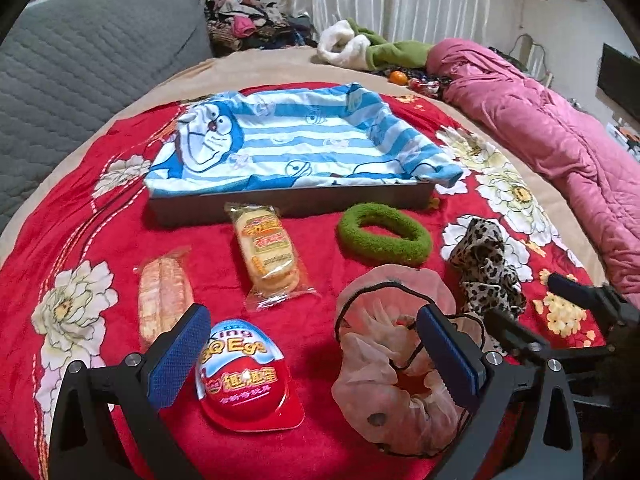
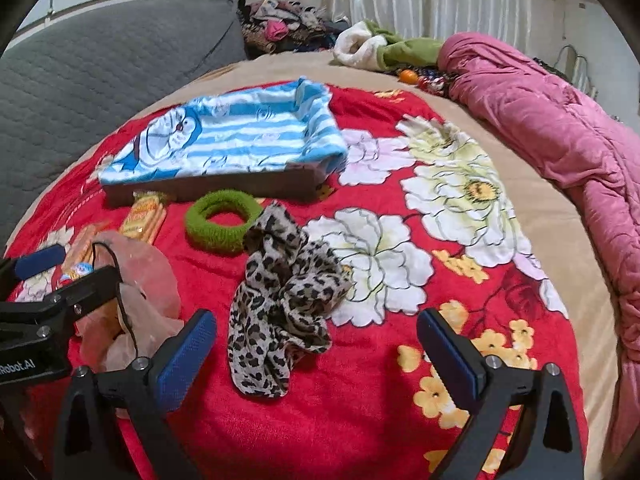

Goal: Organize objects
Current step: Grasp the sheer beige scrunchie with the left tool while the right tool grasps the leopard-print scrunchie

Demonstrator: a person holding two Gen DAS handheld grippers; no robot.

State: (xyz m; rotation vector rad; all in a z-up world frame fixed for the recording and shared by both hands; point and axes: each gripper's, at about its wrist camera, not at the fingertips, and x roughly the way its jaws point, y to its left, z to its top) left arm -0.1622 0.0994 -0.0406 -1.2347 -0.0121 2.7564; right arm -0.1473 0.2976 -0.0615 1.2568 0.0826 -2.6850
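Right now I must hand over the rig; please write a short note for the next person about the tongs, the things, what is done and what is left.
Left tongs: open, nothing held, over the toy egg and the pink scrunchie.
Right tongs: open, nothing held, over the leopard scrunchie.
On the red blanket, in front of the tray: two snack packs, green hair ring.
Done: nothing is in the tray, only its blue striped towel.
Left: all six things probably go into the tray.
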